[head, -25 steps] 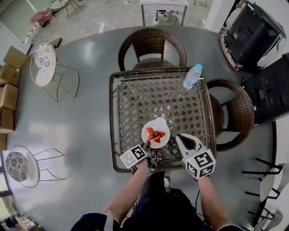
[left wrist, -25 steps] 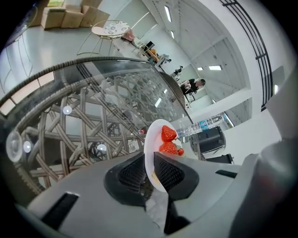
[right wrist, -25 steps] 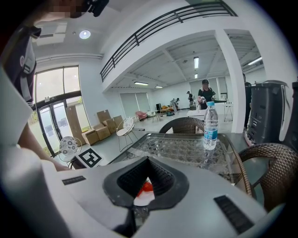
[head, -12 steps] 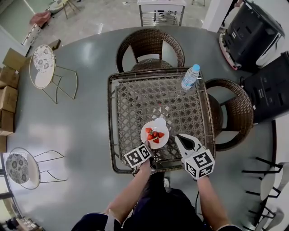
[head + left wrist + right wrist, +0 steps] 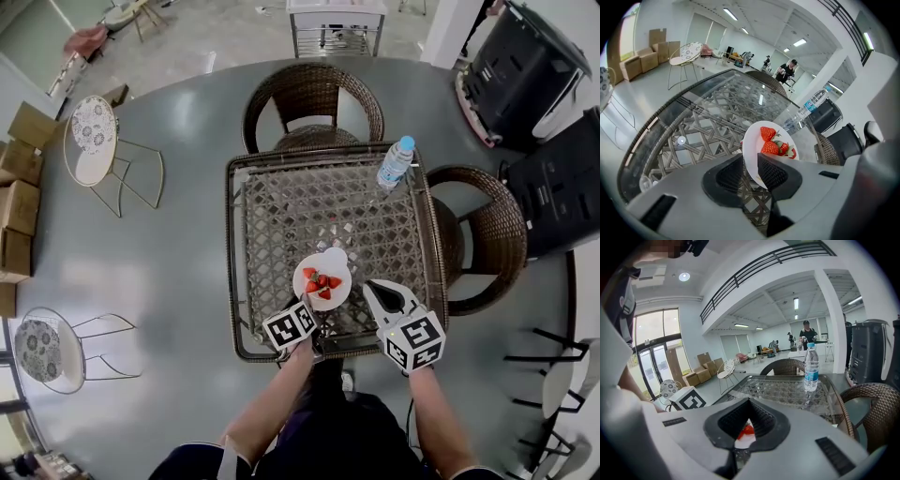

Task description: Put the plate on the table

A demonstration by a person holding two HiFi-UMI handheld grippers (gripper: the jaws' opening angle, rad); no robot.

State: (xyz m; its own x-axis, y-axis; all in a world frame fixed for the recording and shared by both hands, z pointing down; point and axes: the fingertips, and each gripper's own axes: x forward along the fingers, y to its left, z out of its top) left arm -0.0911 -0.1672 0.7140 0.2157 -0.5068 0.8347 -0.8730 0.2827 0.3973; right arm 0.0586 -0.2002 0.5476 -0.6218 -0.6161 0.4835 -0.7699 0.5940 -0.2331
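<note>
A small white plate with several strawberries is over the near middle of the glass-topped wicker table. My left gripper is shut on the plate's near rim. In the left gripper view the plate stands tilted between the two pads, with the strawberries on it. Whether it rests on the glass I cannot tell. Just right of the plate, my right gripper is shut and holds nothing. The right gripper view shows the plate behind its jaws.
A water bottle stands at the table's far right corner. Wicker chairs stand at the far side and right side. Two round metal chairs are on the floor to the left, with cardboard boxes beyond.
My left gripper has shifted slightly to the right at the plate's near rim. The plate and the right gripper have hardly moved.
</note>
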